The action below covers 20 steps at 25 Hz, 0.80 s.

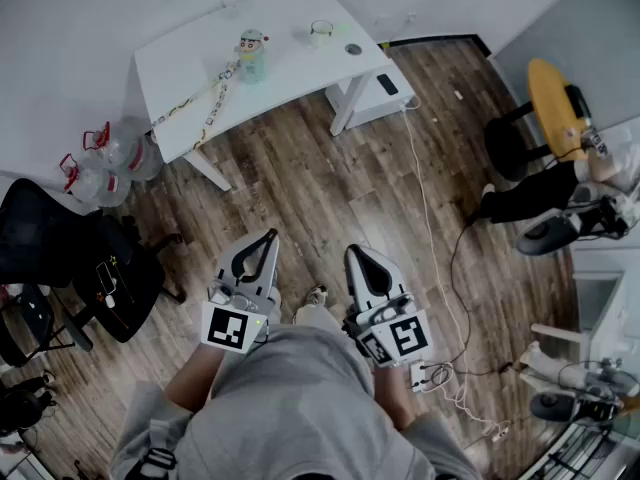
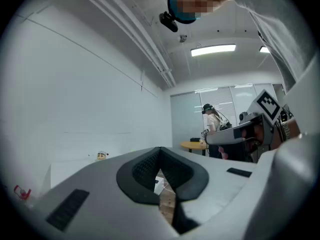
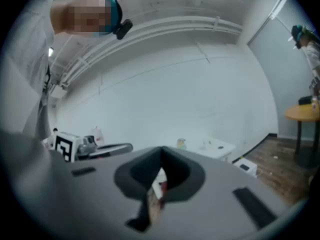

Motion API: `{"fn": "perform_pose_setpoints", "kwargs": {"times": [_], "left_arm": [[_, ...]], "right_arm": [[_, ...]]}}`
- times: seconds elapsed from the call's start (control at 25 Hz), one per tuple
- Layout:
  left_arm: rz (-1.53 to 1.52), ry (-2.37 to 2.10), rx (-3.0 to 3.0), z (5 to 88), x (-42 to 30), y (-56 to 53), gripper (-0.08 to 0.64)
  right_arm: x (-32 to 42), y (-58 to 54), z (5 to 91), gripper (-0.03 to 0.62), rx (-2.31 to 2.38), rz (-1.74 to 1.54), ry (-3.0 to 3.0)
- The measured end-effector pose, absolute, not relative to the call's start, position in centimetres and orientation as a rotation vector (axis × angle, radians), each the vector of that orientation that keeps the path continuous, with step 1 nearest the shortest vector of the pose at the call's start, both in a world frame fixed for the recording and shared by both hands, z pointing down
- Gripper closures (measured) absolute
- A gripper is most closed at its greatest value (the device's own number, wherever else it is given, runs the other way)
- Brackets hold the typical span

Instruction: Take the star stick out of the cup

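Far off on the white table (image 1: 290,13) stands a teal cup (image 1: 252,58) topped with a cartoon figure. A long pale patterned stick (image 1: 195,103) slants from the cup toward the table's left front corner. The figure shows small in the left gripper view (image 2: 102,156) and in the right gripper view (image 3: 181,143). Both grippers are held level close to the person's waist, well short of the table. My left gripper (image 1: 268,236) (image 2: 160,150) is shut on nothing. My right gripper (image 1: 357,252) (image 3: 161,149) is also shut and empty.
Wooden floor lies between me and the table. Water jugs (image 1: 105,158) and a black chair (image 1: 70,258) are at the left. A white box (image 1: 385,88), a cable (image 1: 430,198), a round yellow table (image 1: 555,98) and another person (image 1: 560,183) are at the right.
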<state>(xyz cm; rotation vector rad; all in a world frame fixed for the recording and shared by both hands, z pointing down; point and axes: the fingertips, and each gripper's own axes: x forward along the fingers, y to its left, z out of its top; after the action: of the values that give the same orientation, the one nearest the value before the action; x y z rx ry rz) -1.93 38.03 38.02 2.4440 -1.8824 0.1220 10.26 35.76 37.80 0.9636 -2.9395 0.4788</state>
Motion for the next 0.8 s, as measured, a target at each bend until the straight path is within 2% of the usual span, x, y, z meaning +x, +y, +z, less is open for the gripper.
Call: {"fn": "perform_pose_setpoints", "kwargs": {"times": [0.36, 0.8], "left_arm": [[0.045, -1.896, 2.449, 37.8, 6.4, 39.0, 0.525], [0.050, -1.944, 2.505, 36.5, 10.8, 39.1, 0.525]], "right_arm": [[18.6, 35.9, 38.1, 0.557, 0.948, 0.469, -2.948], [23.3, 35.9, 36.7, 0.557, 0.958, 0.390, -2.993]]}}
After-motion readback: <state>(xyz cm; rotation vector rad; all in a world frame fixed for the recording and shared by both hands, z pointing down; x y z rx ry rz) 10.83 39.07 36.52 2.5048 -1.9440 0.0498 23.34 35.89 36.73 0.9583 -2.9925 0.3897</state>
